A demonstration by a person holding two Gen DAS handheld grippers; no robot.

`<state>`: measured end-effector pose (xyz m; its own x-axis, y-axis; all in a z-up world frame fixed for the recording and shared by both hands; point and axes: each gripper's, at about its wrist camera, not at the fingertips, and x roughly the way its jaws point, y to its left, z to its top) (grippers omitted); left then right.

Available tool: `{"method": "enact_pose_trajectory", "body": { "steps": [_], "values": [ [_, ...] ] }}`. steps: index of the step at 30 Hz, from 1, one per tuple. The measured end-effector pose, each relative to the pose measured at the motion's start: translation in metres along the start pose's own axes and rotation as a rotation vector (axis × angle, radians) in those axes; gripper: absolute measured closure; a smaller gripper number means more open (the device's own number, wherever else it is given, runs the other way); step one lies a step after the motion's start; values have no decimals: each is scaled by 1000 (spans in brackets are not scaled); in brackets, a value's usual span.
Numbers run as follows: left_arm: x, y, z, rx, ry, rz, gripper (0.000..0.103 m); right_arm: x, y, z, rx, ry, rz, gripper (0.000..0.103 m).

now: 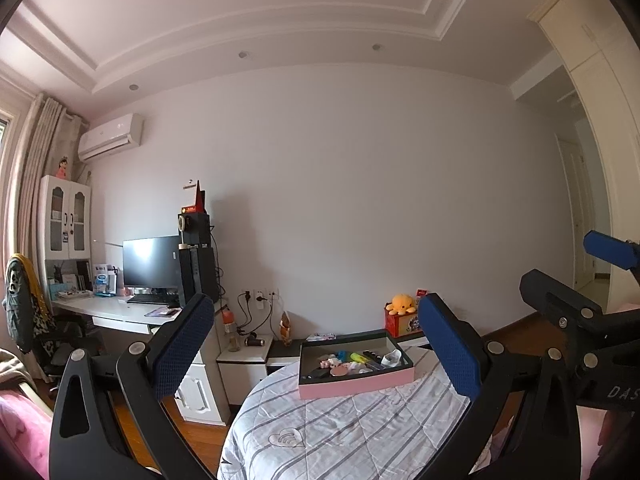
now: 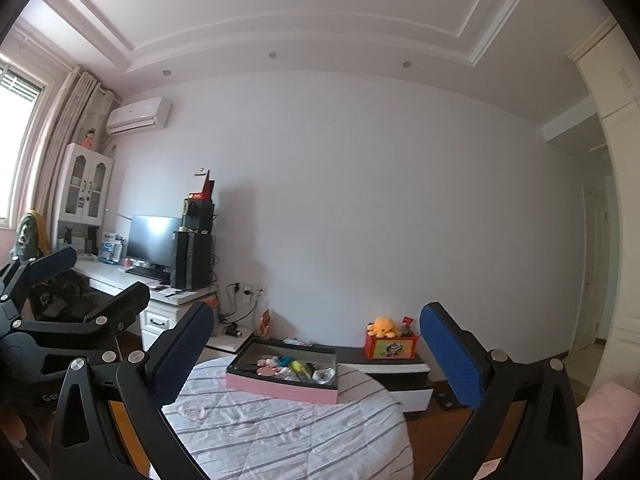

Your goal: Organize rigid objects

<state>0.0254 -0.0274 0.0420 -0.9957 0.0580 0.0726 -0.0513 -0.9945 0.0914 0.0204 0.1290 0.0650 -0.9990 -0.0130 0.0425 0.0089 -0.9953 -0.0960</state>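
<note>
Fingers of the left gripper (image 1: pixel 316 356) stand wide apart at the bottom of its own view, blue pads facing each other with nothing between them; the right gripper (image 2: pixel 316 356) is spread just as wide and equally empty in its view. Between each pair of pads, a little above the frame's centre-bottom, sits the pink tray (image 1: pixel 356 388), a shallow dark-lined box resting on the far part of the striped quilt (image 1: pixel 340 432). Small items (image 1: pixel 356 360) lie jumbled inside it: something yellow-green, something blue, a round pink piece, a pale crumpled one; they are too small to name firmly. The tray lies ahead of and below both grippers, well apart from either. Its long axis runs roughly across the frame, tilted up toward the right in the left view and down toward the right in the right view (image 2: pixel 280 386). Neither hand looks clearly nearer; in the left view the tray sits slightly right of centre, in the right view slightly left, so it lies about between them. The left view catches the other gripper at its right edge, and the right view shows its partner at lower left. An orange plush toy (image 2: pixel 383 327) on a red box stands behind the tray, by the wall.
</note>
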Motion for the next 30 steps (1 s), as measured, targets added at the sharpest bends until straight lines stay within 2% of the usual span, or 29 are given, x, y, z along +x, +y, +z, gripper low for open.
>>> {"method": "enact_pose_trajectory", "body": {
  "steps": [3,9,30],
  "values": [
    [-1,1,0,0,-4,2,0,0,2,-1,-8,-11,-38,0],
    [1,1,0,0,-2,8,0,-1,3,-2,-20,-17,-63,0],
    [-3,2,-6,14,-25,28,0,-4,7,-4,-28,-33,-60,0]
  ]
}}
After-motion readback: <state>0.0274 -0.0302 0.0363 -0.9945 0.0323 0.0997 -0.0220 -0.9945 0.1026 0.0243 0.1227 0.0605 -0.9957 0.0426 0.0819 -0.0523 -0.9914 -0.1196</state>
